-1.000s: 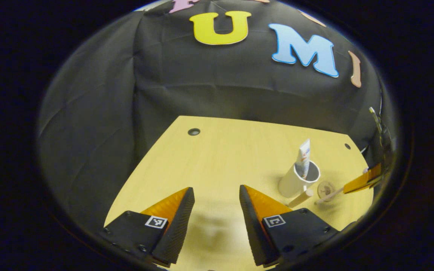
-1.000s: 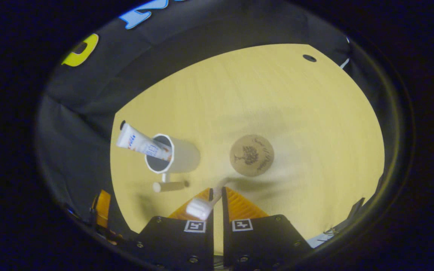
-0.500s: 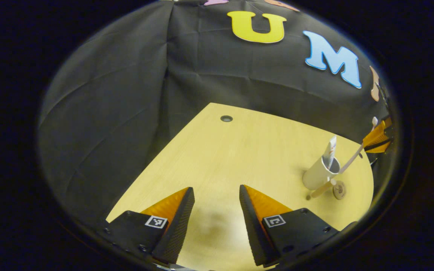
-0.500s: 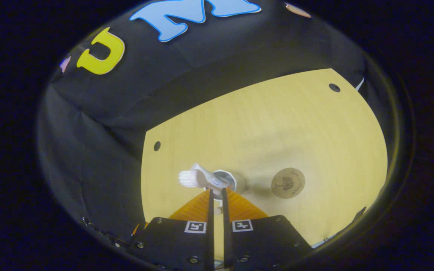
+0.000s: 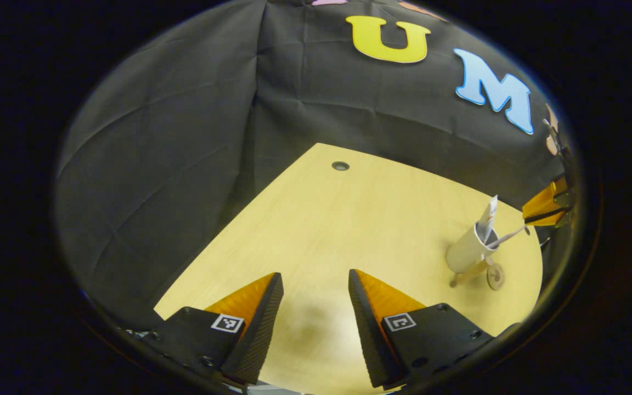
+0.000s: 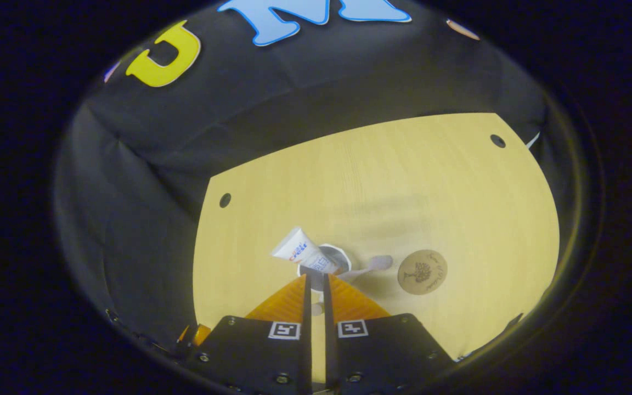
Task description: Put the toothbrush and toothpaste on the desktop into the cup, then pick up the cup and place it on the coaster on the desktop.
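toothbrush [image 6: 368,266] and toothpaste [image 6: 306,255] lean in the cup [image 6: 324,262] beside the coaster [image 6: 422,272]. right gripper [image 6: 314,282] hovers above, fingers nearly closed, holding nothing; left gripper [image 5: 313,307] wide open, empty. next step, likely: grasp the cup.

My right gripper [image 6: 314,282] fingers cover the near side of the cup [image 6: 327,259], so I can't tell if they grip anything. Toothbrush [image 6: 368,266] handle is hidden inside the cup, its head blurred. Coaster [image 6: 422,272] print is too small to read. In the left gripper view, the right gripper [image 5: 547,206] is cut off at the edge, and the coaster [image 5: 495,276] is tiny, partly behind the cup [image 5: 467,252].
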Motion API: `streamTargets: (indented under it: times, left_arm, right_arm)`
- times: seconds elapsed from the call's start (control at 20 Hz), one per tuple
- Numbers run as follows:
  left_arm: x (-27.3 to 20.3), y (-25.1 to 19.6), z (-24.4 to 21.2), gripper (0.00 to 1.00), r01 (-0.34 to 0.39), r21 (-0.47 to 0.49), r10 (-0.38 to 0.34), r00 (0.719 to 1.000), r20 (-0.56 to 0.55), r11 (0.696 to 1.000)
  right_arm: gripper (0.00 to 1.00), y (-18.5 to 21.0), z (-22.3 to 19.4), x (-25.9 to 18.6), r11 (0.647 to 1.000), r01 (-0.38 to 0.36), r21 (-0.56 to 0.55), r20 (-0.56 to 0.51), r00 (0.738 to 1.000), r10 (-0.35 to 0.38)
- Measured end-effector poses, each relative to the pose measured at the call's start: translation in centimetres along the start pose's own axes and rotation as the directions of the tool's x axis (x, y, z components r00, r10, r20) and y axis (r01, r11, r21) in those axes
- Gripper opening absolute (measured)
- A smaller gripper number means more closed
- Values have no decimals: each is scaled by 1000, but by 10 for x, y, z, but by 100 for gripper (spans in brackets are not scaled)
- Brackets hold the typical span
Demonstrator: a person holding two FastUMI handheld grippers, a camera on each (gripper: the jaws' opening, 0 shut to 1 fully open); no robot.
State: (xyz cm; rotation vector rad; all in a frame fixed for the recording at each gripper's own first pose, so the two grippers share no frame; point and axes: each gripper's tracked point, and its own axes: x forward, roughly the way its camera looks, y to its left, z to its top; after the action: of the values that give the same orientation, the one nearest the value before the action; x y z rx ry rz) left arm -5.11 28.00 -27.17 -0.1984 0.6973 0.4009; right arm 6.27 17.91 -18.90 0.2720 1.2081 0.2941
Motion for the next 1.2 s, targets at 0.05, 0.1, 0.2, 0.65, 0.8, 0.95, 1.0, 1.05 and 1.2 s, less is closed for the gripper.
streamTargets:
  times: [0.05,0.1,0.2,0.65,0.8,0.95,1.0,1.05,1.2]
  left_arm:
    - [-1,-3,2,78,7,3,-7,1000,2,1000]
    - [-2,-8,2,81,15,8,-15,1000,3,1000]
    - [0,-27,2,81,49,19,-49,999,0,999]
    - [3,-145,11,80,264,161,-254,964,-85,951]
    - [4,-190,15,80,346,225,-323,937,-134,911]
    - [4,-225,10,77,412,270,-364,907,-212,870]
    - [6,-235,7,77,431,280,-372,896,-241,858]
    - [7,-243,4,77,448,286,-378,886,-267,847]
    - [18,-265,-11,77,490,293,-378,851,-364,821]
  right_arm:
    - [10,0,0,-1,1000,-3,2,4,1000,3]
    - [10,-2,2,-3,1000,-2,3,10,1000,2]
    - [10,-7,7,-11,1000,6,1,31,1000,-6]
    - [10,-55,-2,-39,998,50,42,71,996,-53]
    - [10,-77,-24,-38,995,43,94,41,998,-47]
    - [10,-103,-47,-36,987,58,152,13,998,-60]
    - [10,-109,-53,-38,983,57,176,7,998,-59]
    - [10,-118,-60,-40,979,60,195,1,998,-62]
    - [10,-144,-81,-42,965,84,246,-17,996,-83]
